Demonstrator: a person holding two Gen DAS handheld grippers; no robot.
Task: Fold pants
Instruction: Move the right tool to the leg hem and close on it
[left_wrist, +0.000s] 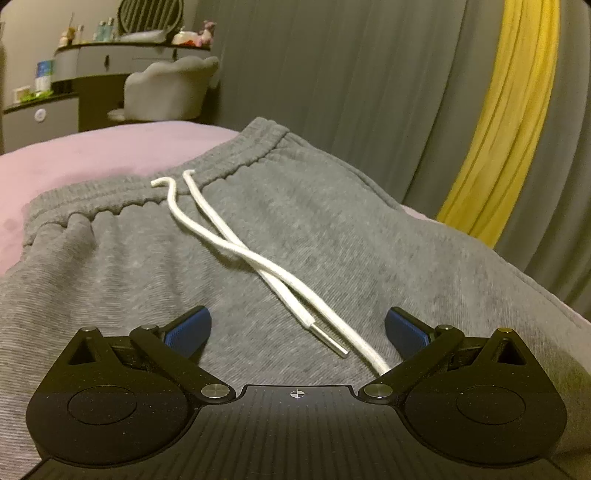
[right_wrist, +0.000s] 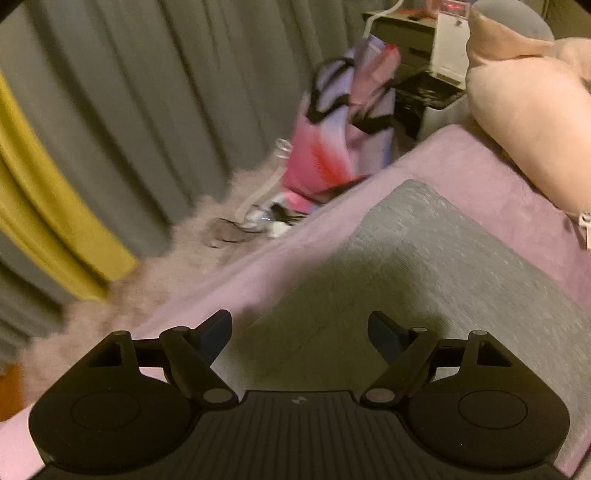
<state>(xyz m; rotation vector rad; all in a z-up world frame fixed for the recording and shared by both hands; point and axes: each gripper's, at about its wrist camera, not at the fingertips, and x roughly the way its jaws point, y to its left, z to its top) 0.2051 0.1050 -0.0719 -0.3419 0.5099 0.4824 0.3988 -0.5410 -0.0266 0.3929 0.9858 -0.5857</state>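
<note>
Grey sweatpants (left_wrist: 314, 236) lie flat on a pink bed, waistband (left_wrist: 155, 195) at the far side. A white drawstring (left_wrist: 236, 251) runs from the waistband toward me, its metal tip between my fingers. My left gripper (left_wrist: 297, 328) is open and empty, low over the pants just below the waist. In the right wrist view the grey pants (right_wrist: 424, 273) stretch away to a far corner. My right gripper (right_wrist: 299, 332) is open and empty above the pants near the bed's left edge.
The pink bedsheet (right_wrist: 461, 162) lies under the pants. A pale pink pillow (right_wrist: 524, 122) sits at the far right. Grey and yellow curtains (left_wrist: 509, 110) hang beyond the bed. A colourful bag (right_wrist: 340, 125) and a fluffy rug (right_wrist: 147, 280) are on the floor. A dresser (left_wrist: 110, 62) stands far left.
</note>
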